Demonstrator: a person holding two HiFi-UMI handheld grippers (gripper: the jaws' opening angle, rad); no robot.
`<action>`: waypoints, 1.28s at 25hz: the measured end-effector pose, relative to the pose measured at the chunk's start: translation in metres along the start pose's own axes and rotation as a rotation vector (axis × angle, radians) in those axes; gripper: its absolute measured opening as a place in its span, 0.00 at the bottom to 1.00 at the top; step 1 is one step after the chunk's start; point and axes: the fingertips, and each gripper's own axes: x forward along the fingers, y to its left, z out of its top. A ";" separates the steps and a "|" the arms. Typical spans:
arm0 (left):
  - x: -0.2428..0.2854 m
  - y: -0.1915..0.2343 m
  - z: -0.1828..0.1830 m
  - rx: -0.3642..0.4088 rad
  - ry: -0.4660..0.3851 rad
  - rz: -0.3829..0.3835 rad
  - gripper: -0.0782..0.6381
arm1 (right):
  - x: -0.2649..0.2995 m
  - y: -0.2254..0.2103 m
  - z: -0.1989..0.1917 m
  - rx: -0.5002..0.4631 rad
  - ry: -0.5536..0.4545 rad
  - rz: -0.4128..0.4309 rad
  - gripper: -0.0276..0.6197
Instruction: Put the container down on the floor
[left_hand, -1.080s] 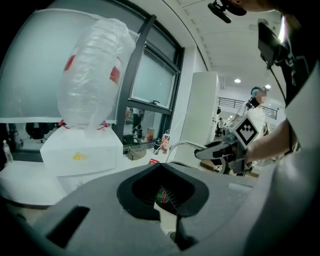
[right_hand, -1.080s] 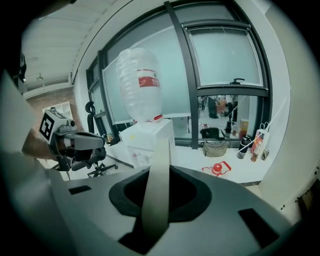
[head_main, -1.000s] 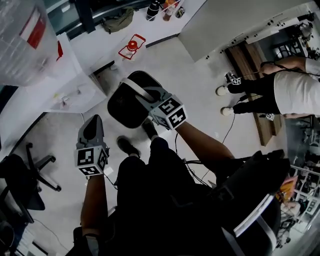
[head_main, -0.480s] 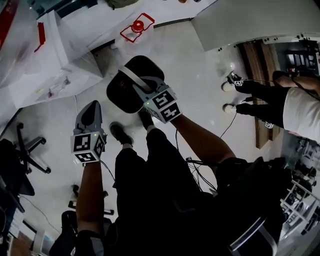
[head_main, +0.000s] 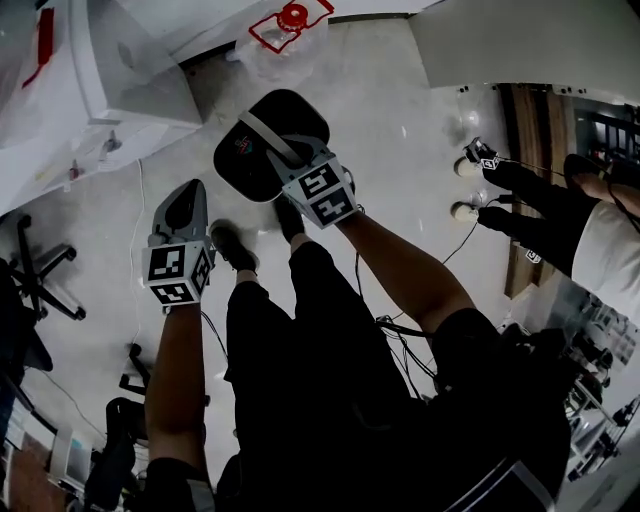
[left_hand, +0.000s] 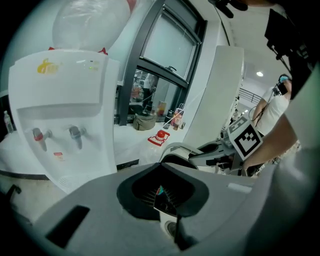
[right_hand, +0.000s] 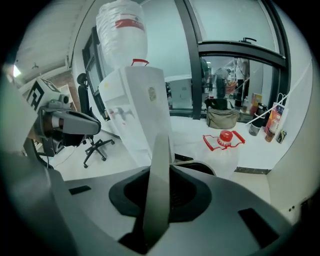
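Pale floor (head_main: 400, 150) lay open ahead and to the right of my feet. The left side was hemmed in by a white water dispenser (head_main: 140, 70), and further off stood a clear jug with a red cap (head_main: 292, 16). The container (head_main: 300, 112), a black oval tub with a grey band across its mouth, hung above that floor. My right tool (head_main: 286, 160) pinched the band, arm stretched forward. My left tool (head_main: 186, 205), pressed together, hung beside it, not touching.
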 end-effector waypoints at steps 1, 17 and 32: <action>0.006 0.001 -0.004 -0.003 0.005 -0.003 0.12 | 0.007 -0.002 -0.004 -0.001 0.008 0.004 0.16; 0.081 0.031 -0.083 -0.016 0.106 0.001 0.12 | 0.118 -0.021 -0.081 -0.050 0.135 0.053 0.16; 0.134 0.051 -0.143 -0.029 0.190 0.005 0.12 | 0.198 -0.042 -0.139 -0.032 0.195 0.048 0.16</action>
